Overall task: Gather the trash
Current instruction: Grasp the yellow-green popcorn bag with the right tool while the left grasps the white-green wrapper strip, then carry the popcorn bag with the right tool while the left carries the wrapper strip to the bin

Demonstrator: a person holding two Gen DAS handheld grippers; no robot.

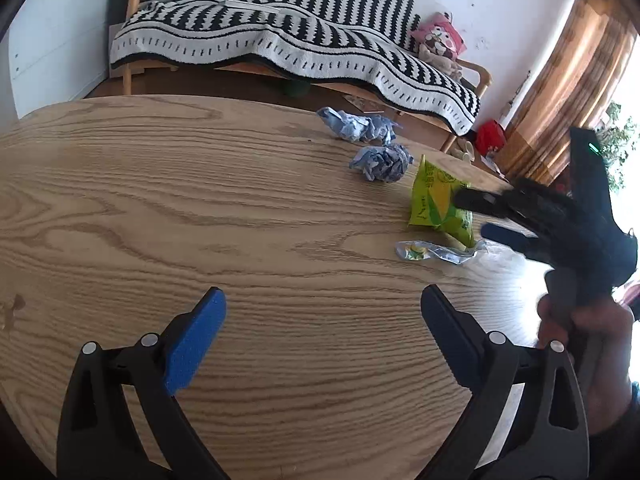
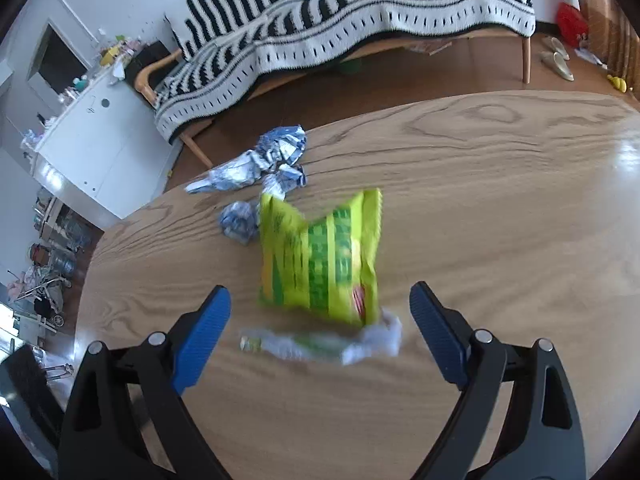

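Both our grippers, left [image 1: 322, 320] and right [image 2: 320, 316], gape wide, holding nothing. The twisted wrapper [image 2: 320, 344] at lower centre overlaps the green bag [image 2: 320, 256], so we risk snagging both.

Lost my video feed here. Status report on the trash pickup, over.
Left gripper open, empty. Right gripper open over green snack bag and clear wrapper. Two crumpled blue papers on table. Nothing blocking.
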